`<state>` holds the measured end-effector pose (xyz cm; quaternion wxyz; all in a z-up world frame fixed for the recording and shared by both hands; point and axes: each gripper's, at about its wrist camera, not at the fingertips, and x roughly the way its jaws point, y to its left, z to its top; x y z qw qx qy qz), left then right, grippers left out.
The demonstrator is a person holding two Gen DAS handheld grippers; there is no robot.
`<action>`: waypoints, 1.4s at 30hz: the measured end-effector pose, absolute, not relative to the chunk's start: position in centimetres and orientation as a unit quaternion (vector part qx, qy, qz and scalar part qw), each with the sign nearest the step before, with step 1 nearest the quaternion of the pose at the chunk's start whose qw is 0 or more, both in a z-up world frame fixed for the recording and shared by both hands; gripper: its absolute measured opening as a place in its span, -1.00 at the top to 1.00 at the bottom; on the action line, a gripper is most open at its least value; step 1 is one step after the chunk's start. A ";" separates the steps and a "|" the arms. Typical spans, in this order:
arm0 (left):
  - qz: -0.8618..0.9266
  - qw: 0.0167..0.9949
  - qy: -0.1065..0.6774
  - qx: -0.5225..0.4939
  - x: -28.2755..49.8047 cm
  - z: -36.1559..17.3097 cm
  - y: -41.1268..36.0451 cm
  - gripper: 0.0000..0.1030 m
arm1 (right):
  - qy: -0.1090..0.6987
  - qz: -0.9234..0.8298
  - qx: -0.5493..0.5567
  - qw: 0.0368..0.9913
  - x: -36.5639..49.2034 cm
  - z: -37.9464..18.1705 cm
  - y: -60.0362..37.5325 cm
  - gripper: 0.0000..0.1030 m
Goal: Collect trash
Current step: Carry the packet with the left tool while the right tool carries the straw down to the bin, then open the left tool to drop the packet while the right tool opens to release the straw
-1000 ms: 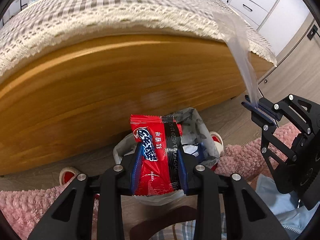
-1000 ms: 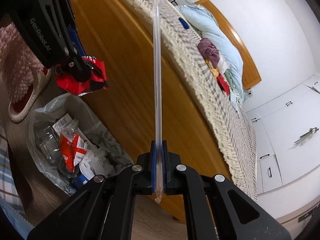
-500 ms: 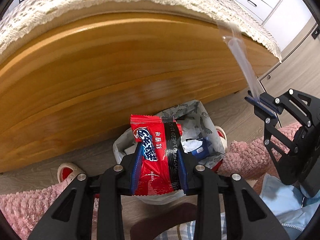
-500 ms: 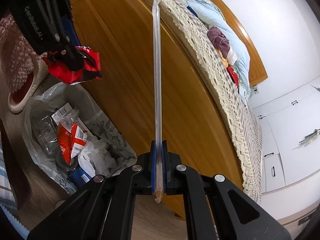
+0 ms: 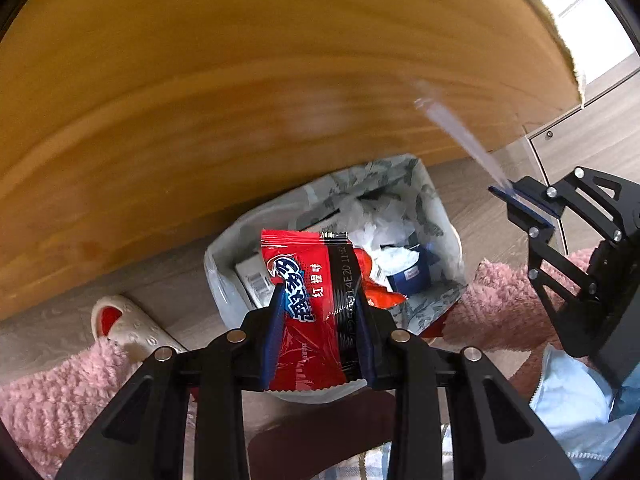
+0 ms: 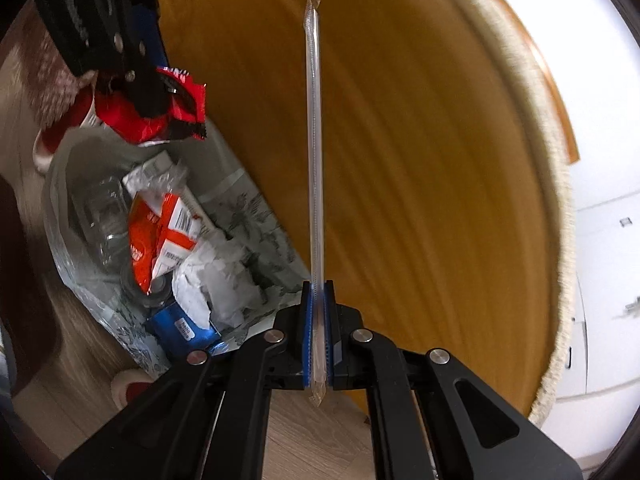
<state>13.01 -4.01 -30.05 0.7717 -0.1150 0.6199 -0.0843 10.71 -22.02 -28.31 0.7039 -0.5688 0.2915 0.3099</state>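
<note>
My left gripper (image 5: 320,300) is shut on a red and black snack packet (image 5: 310,292), held just above the near rim of a trash bin lined with a patterned grey bag (image 5: 430,216). The same packet (image 6: 154,110) hangs over the bin (image 6: 264,220) in the right wrist view. My right gripper (image 6: 318,292) is shut on a long clear wrapped straw (image 6: 314,140) that sticks straight out from the pads. In the left wrist view that gripper (image 5: 516,196) hovers to the right of the bin with the straw (image 5: 460,136) slanting up. Crumpled paper, wrappers and a blue pack lie inside.
The bin stands on a wood floor against a tall wooden bed side (image 5: 240,100). A white and red slipper (image 5: 128,324) lies left of it. A pink fluffy rug (image 5: 504,304) and light blue cloth (image 5: 572,392) lie close to the bin. White cabinets (image 6: 604,280) stand beyond the bed.
Both grippers have sunk toward the bin and tilted further down; the bed top has slid out of view and the bin looks larger. Both grips are unchanged.
</note>
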 end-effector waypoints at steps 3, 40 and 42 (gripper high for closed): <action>-0.083 0.763 0.630 -0.118 13.3 -31.3 -4.1 0.43 | 0.292 0.319 -0.593 0.680 10.9 -29.9 -21.6 0.90; -0.062 0.695 0.708 -0.110 15.2 -38.7 -4.9 -0.06 | 0.257 0.364 -0.719 0.534 13.8 -39.7 -18.5 0.90; -0.064 0.691 0.711 -0.118 15.2 -38.9 -4.7 -0.20 | 0.256 0.362 -0.720 0.533 13.6 -39.6 -18.2 0.90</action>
